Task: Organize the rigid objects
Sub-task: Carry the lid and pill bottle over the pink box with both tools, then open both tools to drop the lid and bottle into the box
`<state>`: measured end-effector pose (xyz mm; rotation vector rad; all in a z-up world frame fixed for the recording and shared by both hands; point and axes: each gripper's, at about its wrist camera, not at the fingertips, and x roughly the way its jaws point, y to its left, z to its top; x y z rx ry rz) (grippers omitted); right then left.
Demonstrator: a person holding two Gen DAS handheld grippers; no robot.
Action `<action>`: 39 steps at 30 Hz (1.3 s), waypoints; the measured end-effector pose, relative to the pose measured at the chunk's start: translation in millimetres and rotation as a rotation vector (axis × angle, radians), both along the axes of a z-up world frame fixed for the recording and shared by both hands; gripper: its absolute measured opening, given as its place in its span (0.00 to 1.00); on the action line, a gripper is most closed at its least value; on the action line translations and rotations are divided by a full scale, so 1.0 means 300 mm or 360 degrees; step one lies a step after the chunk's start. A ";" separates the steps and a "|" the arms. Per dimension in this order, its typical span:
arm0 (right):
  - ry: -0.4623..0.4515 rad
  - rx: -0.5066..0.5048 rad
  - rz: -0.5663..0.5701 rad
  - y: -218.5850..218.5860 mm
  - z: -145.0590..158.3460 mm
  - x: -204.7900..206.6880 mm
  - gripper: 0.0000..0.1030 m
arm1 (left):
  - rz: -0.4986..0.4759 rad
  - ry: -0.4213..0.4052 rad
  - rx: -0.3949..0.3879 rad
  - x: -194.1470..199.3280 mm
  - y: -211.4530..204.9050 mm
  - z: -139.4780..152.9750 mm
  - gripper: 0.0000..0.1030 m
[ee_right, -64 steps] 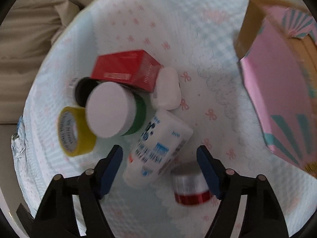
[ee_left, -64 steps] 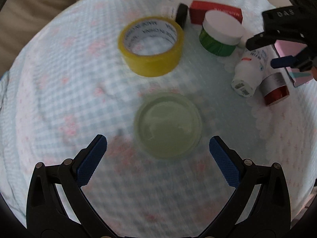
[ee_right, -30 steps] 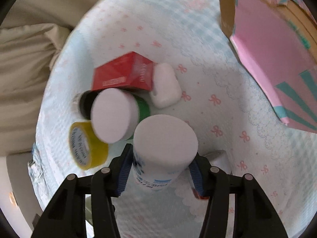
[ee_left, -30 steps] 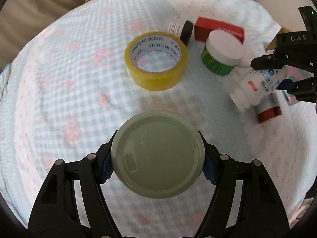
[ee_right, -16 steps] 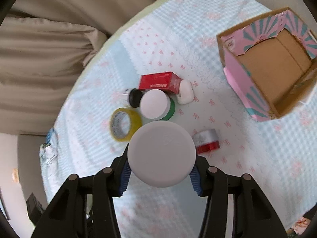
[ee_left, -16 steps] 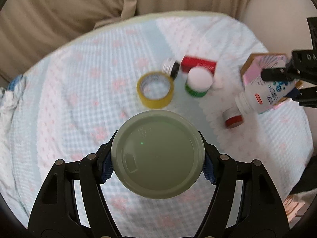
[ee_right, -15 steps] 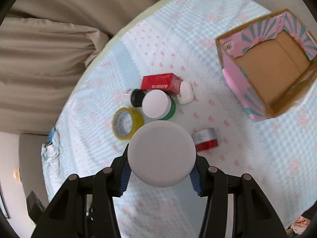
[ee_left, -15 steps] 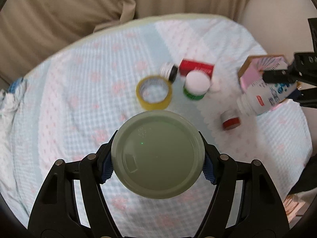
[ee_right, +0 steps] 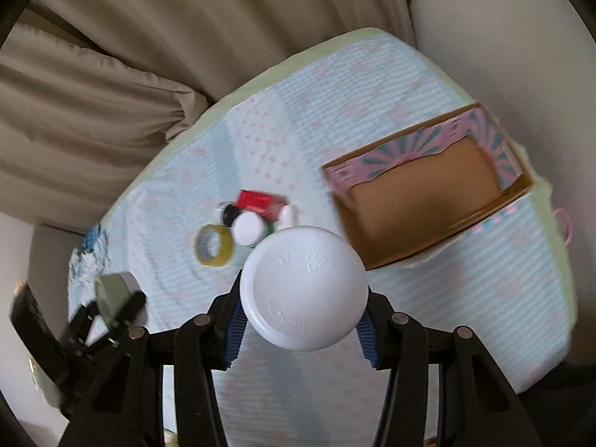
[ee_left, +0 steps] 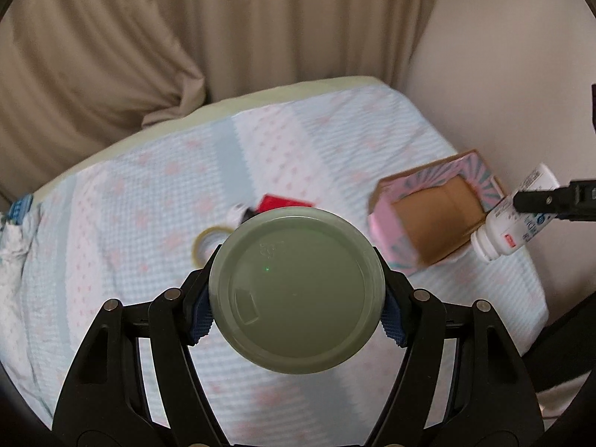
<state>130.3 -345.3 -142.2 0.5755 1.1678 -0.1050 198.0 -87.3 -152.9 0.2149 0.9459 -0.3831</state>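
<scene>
carrying is the step in hand, judged from how things lie: two items are held clear of the bed and neither is yet in the box. a pale green round container [ee_left: 296, 290] is clamped between the blue pads of the left gripper [ee_left: 296, 309], its flat face turned to the camera, high above the patterned bedspread [ee_left: 111, 223]. a white bottle [ee_right: 302, 288] is gripped bottom-first in the right gripper [ee_right: 301, 329], jaws pressed on its sides; from the left view the same bottle is seen tilted, cap end down, just beside the far edge of the box.

an open pink cardboard box [ee_right: 424, 193] sits on the right part of the bed, and its brown inside is seen with nothing in it. further left, a yellow tape roll [ee_right: 214, 249], a green jar with a white lid [ee_right: 249, 228], a red carton [ee_right: 259, 201] and a small black-capped bottle [ee_right: 229, 214] are left in a close cluster, well apart from the box.

next, each held item should probably be brought over the box opening, lowered inside and only then released. the bottle looks nearer, so it may be set down first, with room left for the wide container.
</scene>
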 end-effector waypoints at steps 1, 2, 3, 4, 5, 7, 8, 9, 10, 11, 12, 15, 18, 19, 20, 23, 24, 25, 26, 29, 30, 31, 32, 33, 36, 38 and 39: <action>0.0007 -0.0007 0.0013 -0.046 -0.003 -0.003 0.46 | 0.0001 0.0000 0.0002 -0.001 -0.036 0.000 0.66; 0.0016 -0.0007 0.0019 -0.097 -0.009 -0.006 0.46 | 0.0001 0.0004 -0.0007 0.000 -0.085 0.002 0.66; 0.0023 -0.0001 0.0017 -0.145 -0.017 -0.010 0.46 | -0.0004 0.0014 -0.0022 0.006 -0.141 -0.002 0.66; 0.0028 0.0007 0.0015 -0.186 -0.025 -0.012 0.46 | -0.0012 0.0024 -0.0028 0.013 -0.192 -0.009 0.66; 0.0037 0.0014 0.0008 -0.241 -0.037 -0.012 0.46 | -0.0023 0.0034 -0.0028 0.021 -0.246 -0.014 0.66; 0.0056 -0.0002 -0.0002 -0.323 -0.063 -0.015 0.46 | -0.0051 0.0057 -0.0019 0.037 -0.358 -0.036 0.66; 0.0068 -0.0013 -0.0007 -0.363 -0.075 -0.013 0.46 | -0.0064 0.0072 -0.0015 0.044 -0.414 -0.049 0.66; 0.0081 -0.0016 -0.0012 -0.404 -0.091 -0.010 0.46 | -0.0075 0.0088 -0.0012 0.052 -0.470 -0.065 0.66; 0.0098 -0.0010 -0.0021 -0.453 -0.111 -0.005 0.46 | -0.0082 0.0100 -0.0008 0.058 -0.516 -0.080 0.66; 0.0120 -0.0001 -0.0027 -0.500 -0.134 0.003 0.46 | -0.0089 0.0118 -0.0001 0.070 -0.573 -0.104 0.66; 0.0142 0.0007 -0.0030 -0.542 -0.158 0.012 0.46 | -0.0092 0.0136 0.0006 0.081 -0.616 -0.127 0.66; 0.0186 0.0029 -0.0036 -0.638 -0.223 0.043 0.46 | -0.0090 0.0203 0.0032 0.118 -0.729 -0.211 0.66; 0.0221 0.0132 -0.0063 -0.732 -0.312 0.087 0.46 | -0.0083 0.0276 0.0088 0.162 -0.821 -0.306 0.66; 0.0231 0.0171 -0.0070 -0.757 -0.341 0.100 0.46 | -0.0083 0.0292 0.0103 0.174 -0.836 -0.334 0.66; 0.0242 0.0203 -0.0070 -0.779 -0.367 0.112 0.46 | -0.0085 0.0313 0.0123 0.189 -0.865 -0.367 0.66; 0.0278 0.0275 -0.0052 -0.807 -0.446 0.153 0.46 | -0.0101 0.0384 0.0180 0.236 -0.952 -0.483 0.66; 0.0297 0.0307 -0.0038 -0.815 -0.484 0.170 0.46 | -0.0110 0.0400 0.0192 0.243 -0.967 -0.510 0.66; 0.0308 0.0330 -0.0028 -0.817 -0.509 0.179 0.45 | -0.0122 0.0422 0.0210 0.252 -0.988 -0.542 0.66; 0.0325 0.0363 -0.0017 -0.820 -0.540 0.190 0.45 | -0.0136 0.0438 0.0231 0.259 -1.004 -0.573 0.66; 0.0378 0.0405 0.0012 -0.821 -0.621 0.211 0.45 | -0.0171 0.0468 0.0297 0.275 -1.045 -0.648 0.66; 0.0390 0.0413 0.0018 -0.819 -0.641 0.214 0.45 | -0.0180 0.0476 0.0318 0.278 -1.055 -0.671 0.66; 0.0409 0.0424 0.0027 -0.819 -0.666 0.219 0.45 | -0.0182 0.0479 0.0330 0.282 -1.061 -0.682 0.66; 0.0427 0.0436 0.0030 -0.820 -0.688 0.224 0.45 | -0.0186 0.0481 0.0342 0.283 -1.064 -0.690 0.66; 0.0443 0.0450 0.0030 -0.822 -0.704 0.228 0.45 | -0.0194 0.0484 0.0349 0.283 -1.064 -0.696 0.66; 0.0489 0.0496 0.0041 -0.826 -0.737 0.244 0.45 | -0.0230 0.0455 0.0370 0.276 -1.069 -0.698 0.71; 0.0528 0.0479 0.0078 -0.820 -0.755 0.264 0.45 | -0.0241 0.0422 0.0391 0.276 -1.074 -0.689 0.99; 0.0530 0.0424 0.0098 -0.814 -0.755 0.276 0.55 | -0.0247 0.0391 0.0379 0.274 -1.070 -0.671 1.00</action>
